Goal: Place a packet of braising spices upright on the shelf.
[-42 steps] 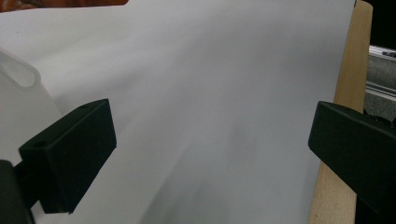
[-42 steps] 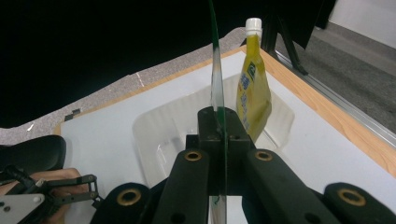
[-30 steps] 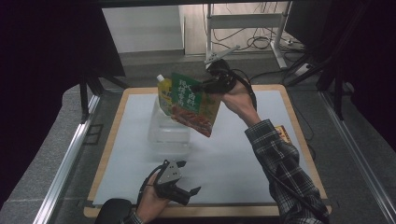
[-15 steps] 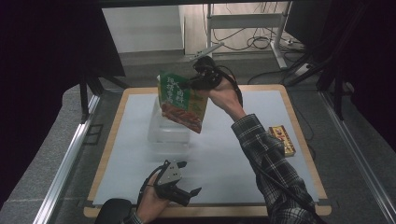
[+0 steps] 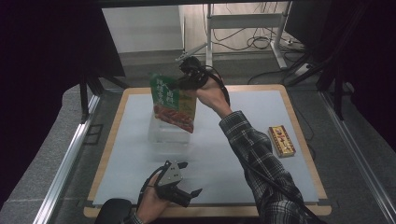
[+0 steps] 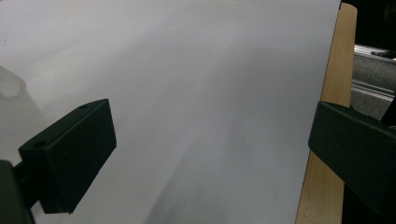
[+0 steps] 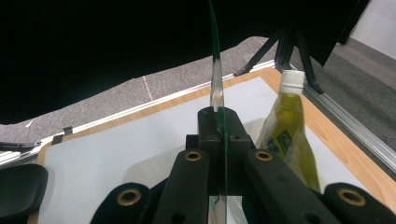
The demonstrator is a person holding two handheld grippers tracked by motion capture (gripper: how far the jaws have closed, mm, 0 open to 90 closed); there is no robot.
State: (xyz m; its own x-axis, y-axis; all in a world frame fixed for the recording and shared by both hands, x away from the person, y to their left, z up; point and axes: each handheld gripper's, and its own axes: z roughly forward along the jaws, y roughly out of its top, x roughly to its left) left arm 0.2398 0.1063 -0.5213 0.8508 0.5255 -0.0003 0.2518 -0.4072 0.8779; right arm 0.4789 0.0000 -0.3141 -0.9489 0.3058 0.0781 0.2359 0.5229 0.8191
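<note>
High view, pouch (image 5: 173,103) hanging upright from right claw (image 5: 180,84), spout downward

Pouch (image 5: 173,101): flat, green top, red-brown food print below, white spout cap (image 7: 293,80) at one upper corner. Hangs upright, off table, above clear container (image 5: 166,133), twelve o'clock of mat centre.
</note>
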